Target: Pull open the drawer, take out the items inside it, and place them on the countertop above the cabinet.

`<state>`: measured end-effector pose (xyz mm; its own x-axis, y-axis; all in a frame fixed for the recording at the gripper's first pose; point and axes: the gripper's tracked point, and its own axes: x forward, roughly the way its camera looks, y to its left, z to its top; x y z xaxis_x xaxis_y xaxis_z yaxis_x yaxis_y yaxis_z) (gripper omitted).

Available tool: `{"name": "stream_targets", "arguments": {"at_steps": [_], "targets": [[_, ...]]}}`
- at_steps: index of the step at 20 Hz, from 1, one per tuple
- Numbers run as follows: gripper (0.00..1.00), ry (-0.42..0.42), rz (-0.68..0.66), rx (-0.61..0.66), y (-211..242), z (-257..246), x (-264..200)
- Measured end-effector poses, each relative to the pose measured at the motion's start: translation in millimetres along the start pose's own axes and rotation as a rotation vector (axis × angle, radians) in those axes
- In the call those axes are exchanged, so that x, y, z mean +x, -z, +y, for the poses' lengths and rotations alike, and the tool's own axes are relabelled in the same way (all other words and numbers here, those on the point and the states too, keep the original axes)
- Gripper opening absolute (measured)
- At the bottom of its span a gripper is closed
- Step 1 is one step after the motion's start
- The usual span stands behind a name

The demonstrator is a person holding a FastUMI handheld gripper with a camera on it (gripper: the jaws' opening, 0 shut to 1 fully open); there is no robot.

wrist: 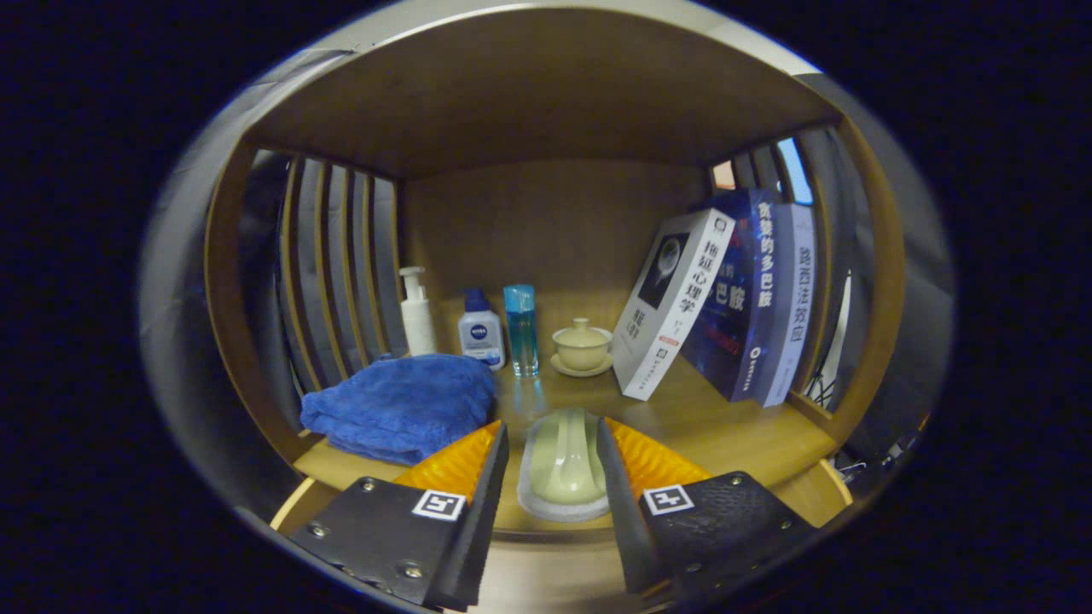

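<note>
Three leaning books (pixel 725 298), pump bottle (pixel 417 312), lidded cup (pixel 582 344).

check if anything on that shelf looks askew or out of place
The three books lean to the right instead of standing upright. The blue towel lies crumpled. The gripper holds a pale scrub brush between its fingers.

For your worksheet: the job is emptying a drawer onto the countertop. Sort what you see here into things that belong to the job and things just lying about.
Part of the job:
- gripper, fingers either side of the pale green brush
- wooden countertop

Lying about:
- blue towel
- pump bottle
- white lotion bottle
- blue bottle
- lidded cup on a saucer
- leaning books
</note>
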<state>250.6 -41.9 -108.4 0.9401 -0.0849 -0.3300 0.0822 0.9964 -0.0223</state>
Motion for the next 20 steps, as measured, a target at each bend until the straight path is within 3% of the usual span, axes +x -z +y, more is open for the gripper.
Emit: {"name": "stream_targets", "arguments": {"at_steps": [6,8,12,20], "targets": [[0.66,0.002,-0.136,-0.049,-24,-1,-87],[0.74,0.014,-0.15,-0.055,-19,-3,-113],[0.9,0.015,-0.16,-0.071,3,-3,-151],[0.96,-0.001,-0.087,-0.042,80,-5,-194]]}}
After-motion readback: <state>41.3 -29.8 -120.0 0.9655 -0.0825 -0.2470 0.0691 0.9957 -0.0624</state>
